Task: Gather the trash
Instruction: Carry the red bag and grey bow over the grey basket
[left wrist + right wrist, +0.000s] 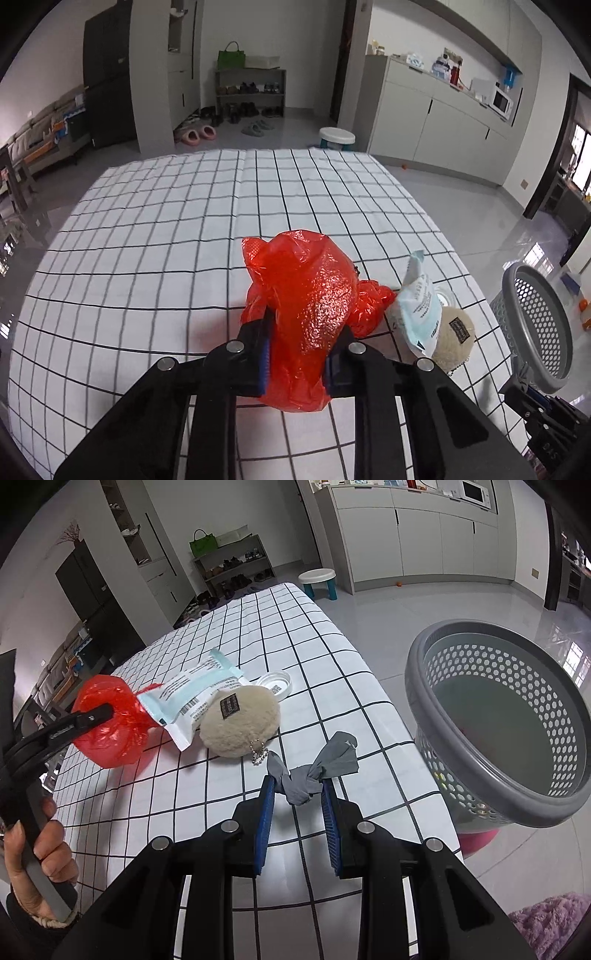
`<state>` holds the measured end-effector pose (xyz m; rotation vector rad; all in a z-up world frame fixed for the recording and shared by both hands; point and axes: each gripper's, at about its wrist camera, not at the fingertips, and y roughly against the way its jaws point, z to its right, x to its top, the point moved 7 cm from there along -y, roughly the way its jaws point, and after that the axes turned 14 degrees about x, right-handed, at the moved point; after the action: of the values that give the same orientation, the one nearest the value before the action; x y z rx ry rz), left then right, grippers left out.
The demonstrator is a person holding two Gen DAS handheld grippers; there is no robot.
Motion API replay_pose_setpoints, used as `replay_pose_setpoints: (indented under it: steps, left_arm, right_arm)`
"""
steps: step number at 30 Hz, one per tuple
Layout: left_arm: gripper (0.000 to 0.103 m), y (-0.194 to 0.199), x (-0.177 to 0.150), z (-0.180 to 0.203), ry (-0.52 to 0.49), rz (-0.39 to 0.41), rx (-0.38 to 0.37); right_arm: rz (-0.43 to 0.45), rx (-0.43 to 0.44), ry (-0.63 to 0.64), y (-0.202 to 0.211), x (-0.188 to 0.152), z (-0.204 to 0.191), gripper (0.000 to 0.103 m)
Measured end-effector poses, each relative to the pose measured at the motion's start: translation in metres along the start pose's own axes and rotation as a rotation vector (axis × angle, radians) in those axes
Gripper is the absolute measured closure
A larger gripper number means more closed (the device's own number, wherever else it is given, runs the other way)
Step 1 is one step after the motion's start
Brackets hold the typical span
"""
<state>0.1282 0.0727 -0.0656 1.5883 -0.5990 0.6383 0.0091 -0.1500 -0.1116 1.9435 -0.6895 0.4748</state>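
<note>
My left gripper (300, 328) is shut on a crumpled red plastic bag (310, 295), held just above the checked tablecloth (166, 229); the bag also shows in the right wrist view (107, 723). My right gripper (297, 786) is shut on a knotted grey cloth scrap (314, 771) near the table's right edge. A white and teal wipes packet (195, 698) lies beside the red bag, a beige plush pouch (240, 720) with a ball chain leans on it, and a clear plastic lid (277, 683) lies behind. A grey perforated basket (498, 720) stands off the table's right side.
A small white stool (317, 578) stands on the floor past the table. Grey cabinets with a microwave (500, 101) line the right wall. A shoe rack (251, 88) and slippers are at the back. A purple rug (550, 919) lies at lower right.
</note>
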Motion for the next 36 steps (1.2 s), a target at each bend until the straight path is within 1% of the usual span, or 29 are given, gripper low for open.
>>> replay_pose_setpoints:
  steps: [8,16,21,24,28,32,36]
  left_arm:
    - [0.083,0.035,0.004,-0.011,-0.012,0.063,0.015]
    - [0.083,0.066,0.007,-0.013,-0.001,0.105,-0.013]
    - [0.083,0.083,0.009,-0.003,-0.012,0.127,-0.043]
    - [0.083,0.091,0.008,0.015,-0.050,0.138,-0.062]
    - [0.083,0.100,0.006,0.046,-0.100,0.142,-0.114]
    - [0.083,0.107,0.004,0.081,-0.148,0.150,-0.175]
    - [0.083,0.114,0.003,0.125,-0.202,0.157,-0.246]
  right_arm:
    - [0.022,0.011,-0.004,0.009,0.000,-0.002,0.078]
    - [0.051,0.020,0.004,0.020,0.003,-0.005,0.078]
    - [0.075,0.020,0.000,0.030,0.006,-0.002,0.078]
    - [0.085,0.011,-0.009,0.037,0.008,0.002,0.078]
    - [0.108,-0.012,-0.024,0.051,0.013,0.017,0.078]
    - [0.137,-0.037,-0.041,0.067,0.021,0.035,0.078]
    - [0.162,-0.070,-0.058,0.082,0.026,0.057,0.078]
